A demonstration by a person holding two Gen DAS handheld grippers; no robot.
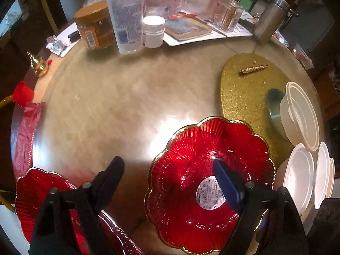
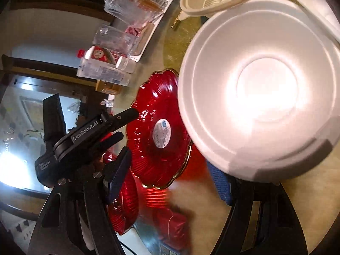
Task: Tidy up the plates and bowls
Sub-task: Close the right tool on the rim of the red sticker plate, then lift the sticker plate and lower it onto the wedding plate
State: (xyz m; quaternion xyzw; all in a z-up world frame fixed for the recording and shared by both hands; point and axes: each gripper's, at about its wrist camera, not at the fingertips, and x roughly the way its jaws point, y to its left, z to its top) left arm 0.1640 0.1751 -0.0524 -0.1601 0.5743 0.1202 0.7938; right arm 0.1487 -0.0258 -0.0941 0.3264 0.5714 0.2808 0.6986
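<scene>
The round worktop [image 1: 119,97] carries most of the scene, its far edge crowded with jars and bottles, its middle bare. A glittery gold mat [image 1: 244,93] lies at its right side, with a ribbed cream bowl [image 1: 301,114] on it. Near the front sits a red scalloped plate [image 1: 204,182] with a sticker at its centre; a second red plate [image 1: 38,193] lies apart at the left. White foam bowls [image 1: 299,176] cluster just right of the first plate, not yet stacked neatly. The left gripper [image 1: 167,167] hangs wide open, one finger over the sticker plate, holding nothing. The right gripper [image 2: 170,174] is also spread wide, beside a white bowl [image 2: 255,89] looming close; whether it touches that bowl cannot be told. Sorting looks barely begun: plates are separate, bowls scattered.
</scene>
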